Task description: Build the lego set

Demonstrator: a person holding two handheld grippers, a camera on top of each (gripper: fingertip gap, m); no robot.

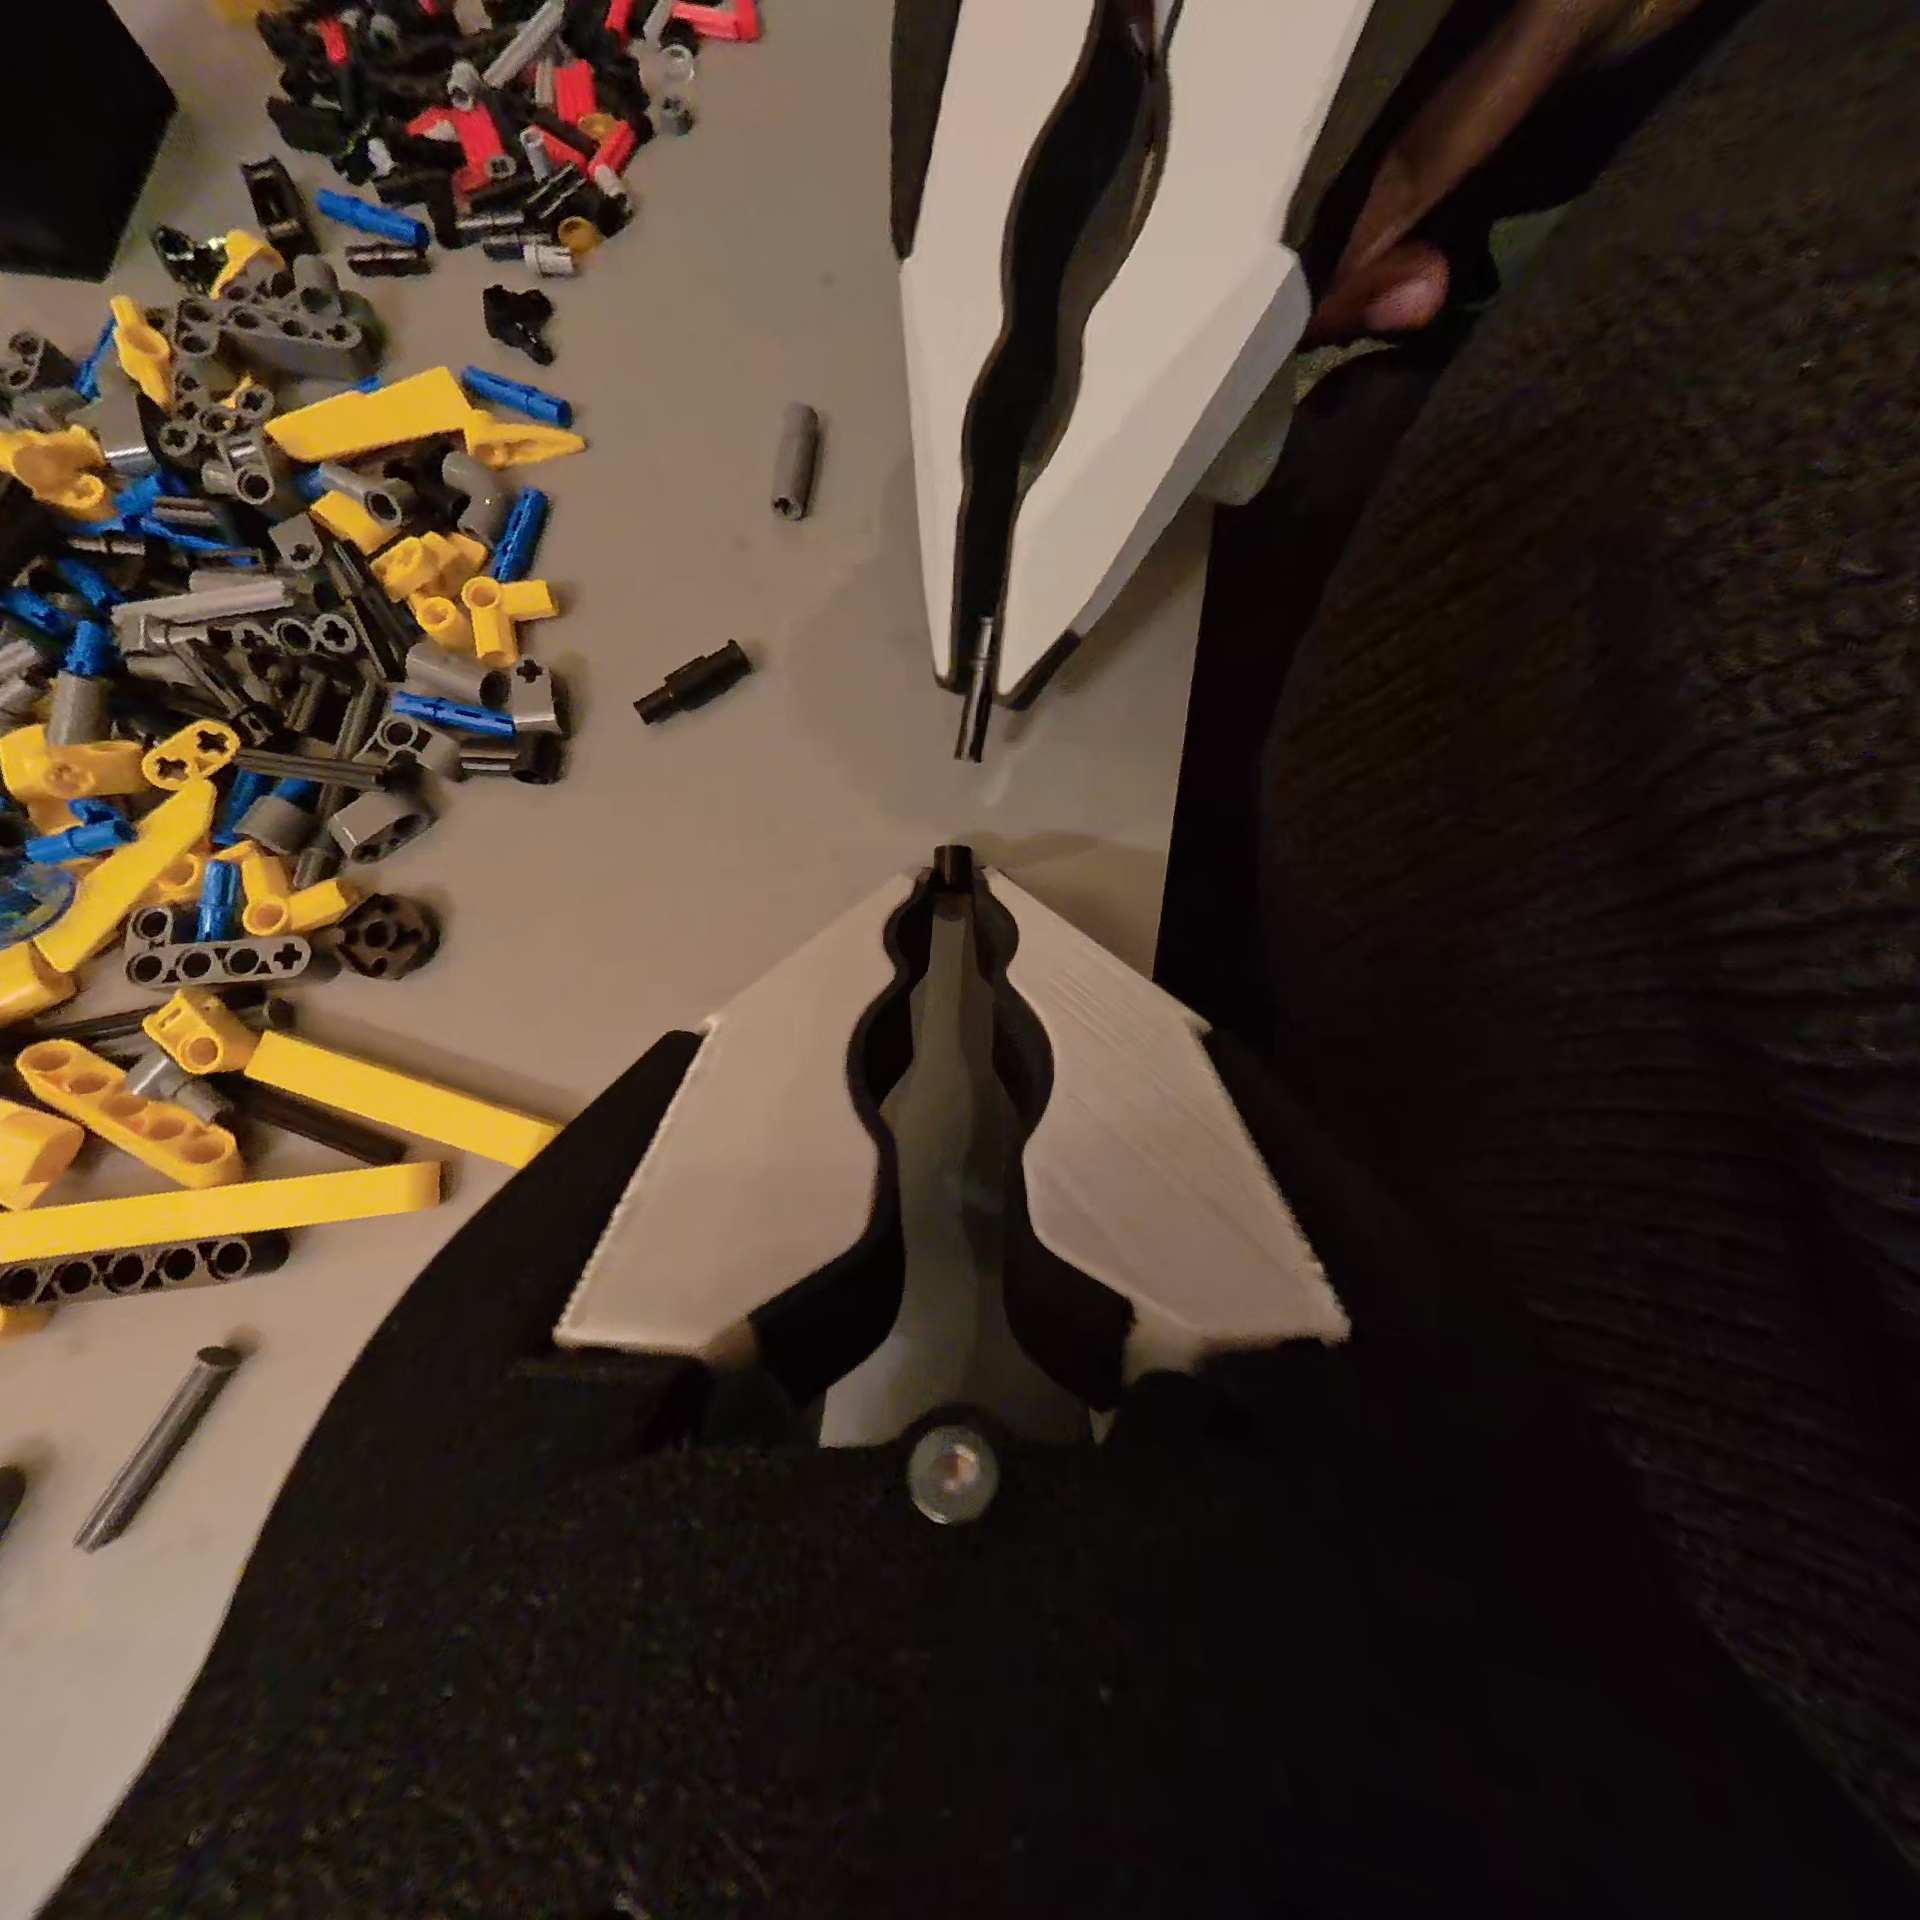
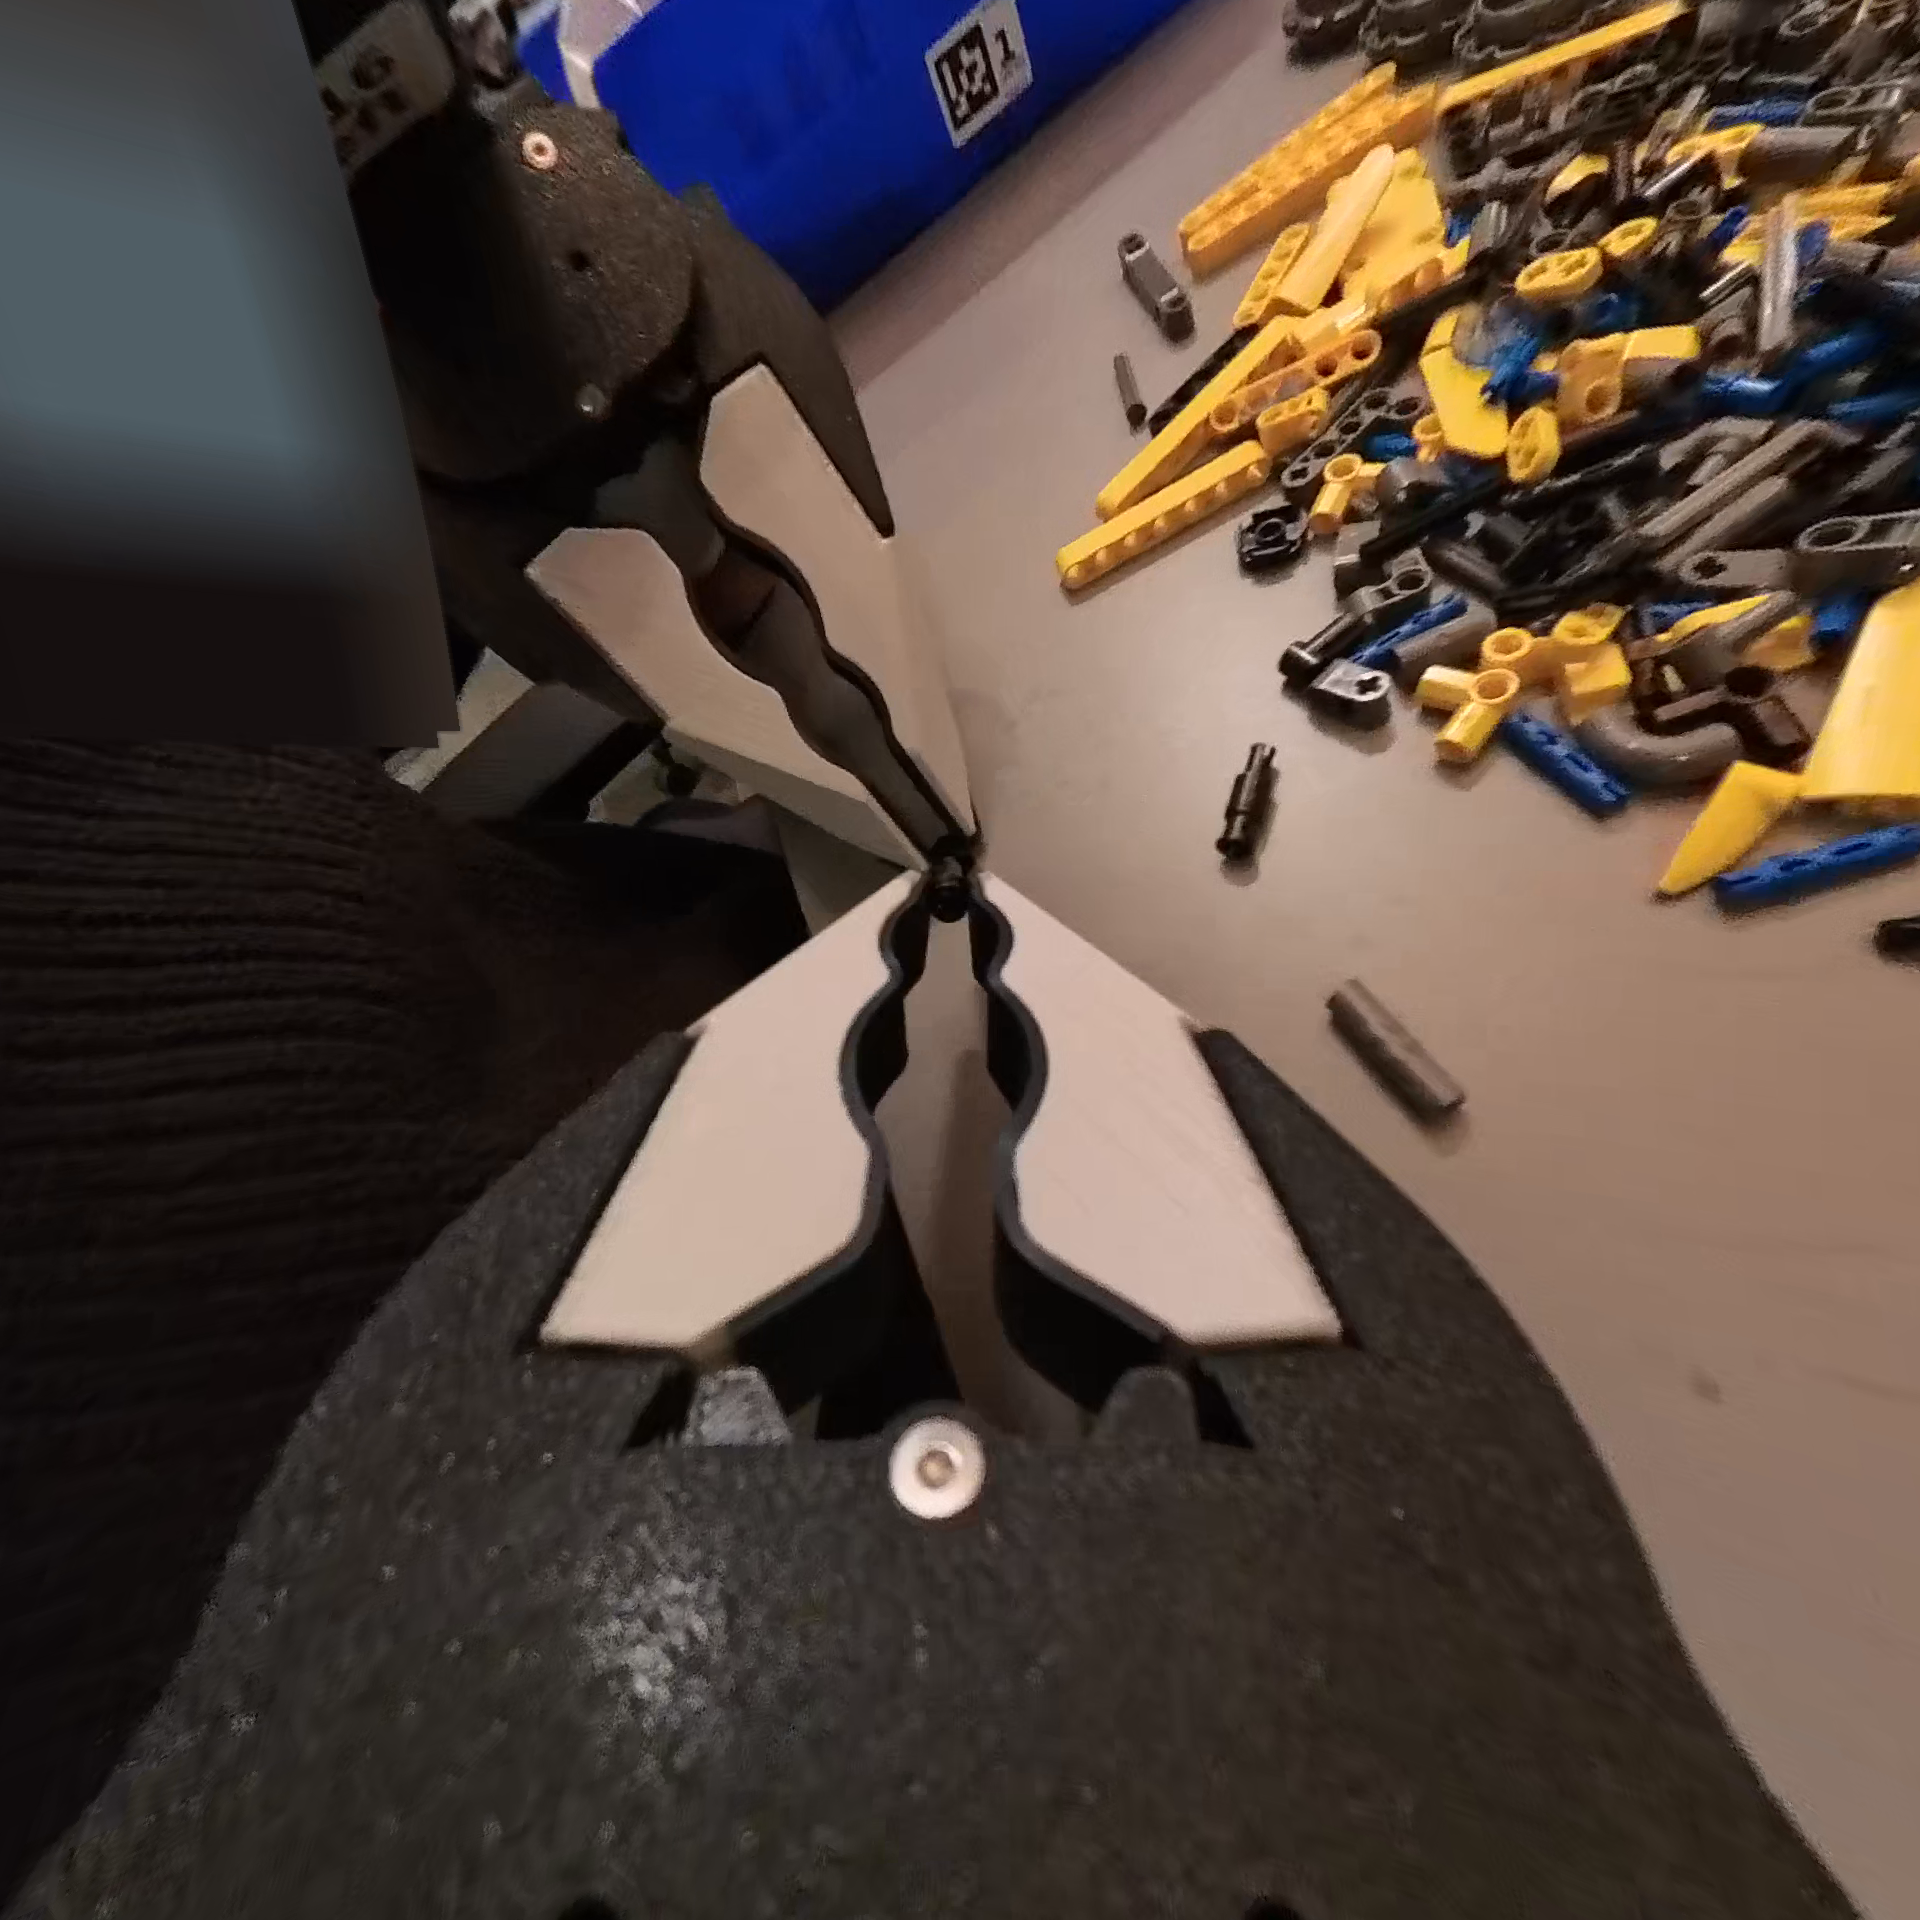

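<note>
In the left wrist view my left gripper [image 1: 951, 878] is shut on a small black pin [image 1: 951, 860] that sticks out just past its tips. My right gripper [image 1: 977, 681] comes in from above, shut on a thin dark pin [image 1: 974, 722] pointing down at the black one, with a small gap between the two. In the right wrist view my right gripper [image 2: 945, 891] and left gripper [image 2: 951, 831] meet tip to tip; the dark pieces [image 2: 948, 868] look close or touching there. Both hover near the grey table's edge [image 1: 1179, 831].
A pile of yellow, blue, grey, black and red building pieces [image 1: 260, 623] covers the table to the left. A loose black pin [image 1: 691, 681], a grey sleeve [image 1: 797, 457] and a dark axle [image 1: 156, 1444] lie apart. A blue bin [image 2: 831, 135] stands behind. A person's dark knitted garment [image 1: 1558, 935] lies beyond the edge. The tips of both grippers are at nearly the same place.
</note>
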